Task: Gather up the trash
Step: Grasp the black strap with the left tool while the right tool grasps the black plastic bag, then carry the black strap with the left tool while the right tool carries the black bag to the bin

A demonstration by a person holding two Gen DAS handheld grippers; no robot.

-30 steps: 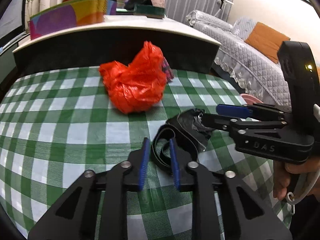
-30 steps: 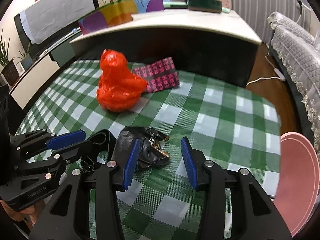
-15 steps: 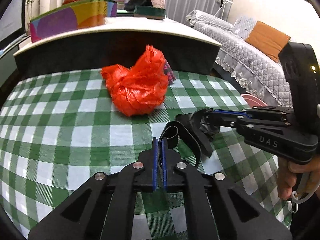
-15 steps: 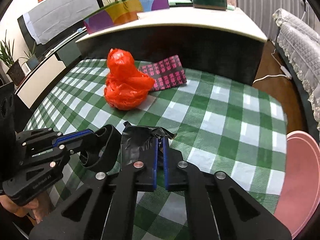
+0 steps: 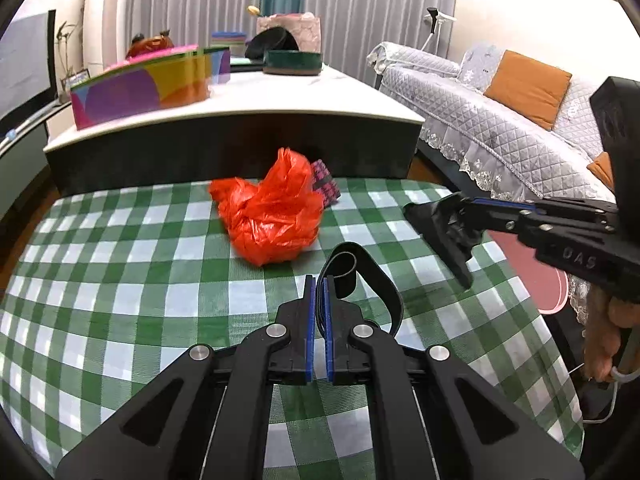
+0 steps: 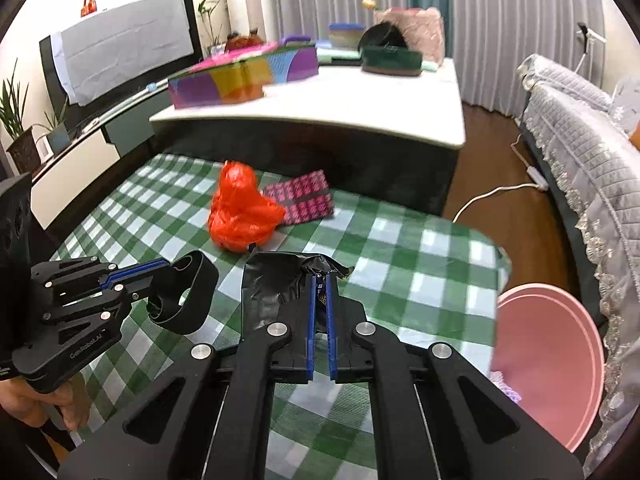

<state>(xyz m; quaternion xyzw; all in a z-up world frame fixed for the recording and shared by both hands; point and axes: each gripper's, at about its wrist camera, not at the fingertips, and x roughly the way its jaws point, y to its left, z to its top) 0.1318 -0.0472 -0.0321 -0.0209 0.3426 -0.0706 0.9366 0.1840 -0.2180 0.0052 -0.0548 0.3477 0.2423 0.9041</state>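
Note:
My left gripper (image 5: 318, 280) is shut on a black looped band (image 5: 360, 276) and holds it above the green checked tablecloth (image 5: 120, 280). My right gripper (image 6: 320, 280) is shut on a crumpled black wrapper (image 6: 276, 280), also lifted off the cloth. In the left wrist view the right gripper (image 5: 460, 208) holds the wrapper (image 5: 448, 228) at the right. In the right wrist view the left gripper (image 6: 160, 268) holds the band (image 6: 188, 296) at the left. A crumpled red plastic bag (image 5: 272, 216) lies further back on the cloth, also in the right wrist view (image 6: 240, 216).
A pink patterned packet (image 6: 300, 200) lies behind the red bag. A pink round bin lid (image 6: 548, 360) is off the table's right edge. A white-topped cabinet (image 5: 240, 112) with a colourful box (image 5: 148, 88) stands behind. A sofa (image 5: 500, 120) is at the right.
Both grippers closed from open, the left on the band, the right on the wrapper, then lifted them off the cloth and apart.

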